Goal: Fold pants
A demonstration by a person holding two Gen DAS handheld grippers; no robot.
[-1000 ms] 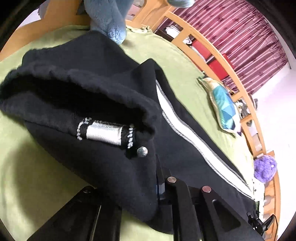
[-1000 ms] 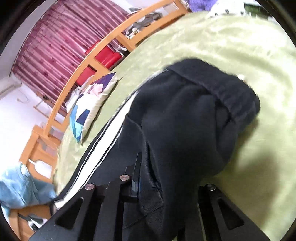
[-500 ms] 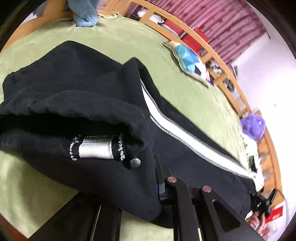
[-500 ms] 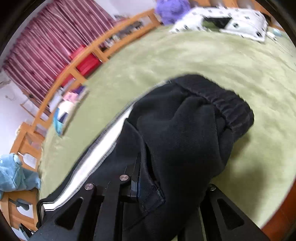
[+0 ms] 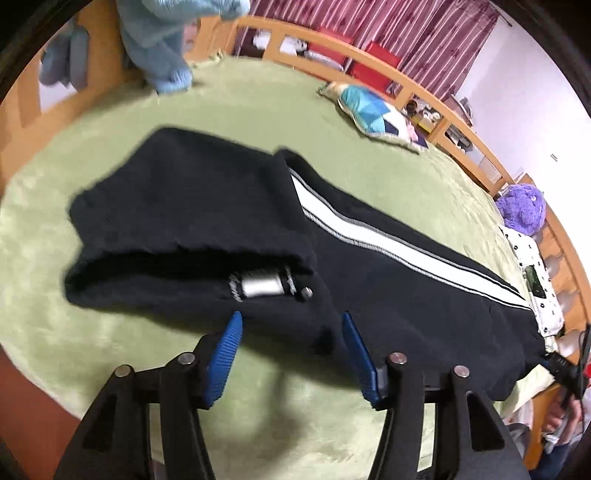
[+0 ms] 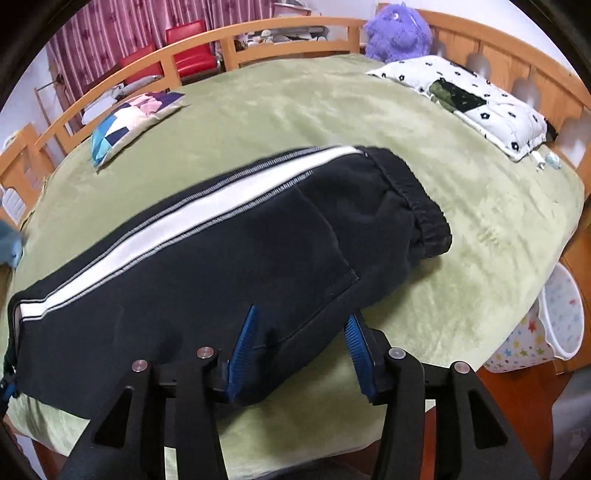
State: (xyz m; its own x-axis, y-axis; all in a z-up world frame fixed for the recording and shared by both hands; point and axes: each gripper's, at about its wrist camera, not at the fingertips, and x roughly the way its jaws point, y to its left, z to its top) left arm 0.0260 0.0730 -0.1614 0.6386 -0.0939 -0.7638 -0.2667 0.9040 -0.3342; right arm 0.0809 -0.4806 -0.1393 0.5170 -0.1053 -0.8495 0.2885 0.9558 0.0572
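Black pants (image 5: 207, 206) with a white side stripe (image 5: 388, 243) lie folded lengthwise on the green bed cover (image 5: 280, 110). In the left wrist view the waistband end with a silver label (image 5: 262, 286) faces me. My left gripper (image 5: 291, 325) is open, its blue pads on either side of the fabric edge, not gripping. In the right wrist view the pants (image 6: 207, 266) stretch leftward, the elastic cuff (image 6: 421, 206) at the right. My right gripper (image 6: 301, 321) is open with the near fold of the pants lying between its pads.
A patchwork cushion (image 6: 133, 118) and a white patterned pillow (image 6: 472, 99) lie on the bed. A purple plush toy (image 6: 399, 33) sits by the wooden bed rail (image 6: 258, 37). A blue plush (image 5: 159, 40) hangs at the far end. A starry basket (image 6: 546, 325) stands beside the bed.
Both grippers have opened and let go of the pants, and drawn back a little. The pants now lie flat on the bed.
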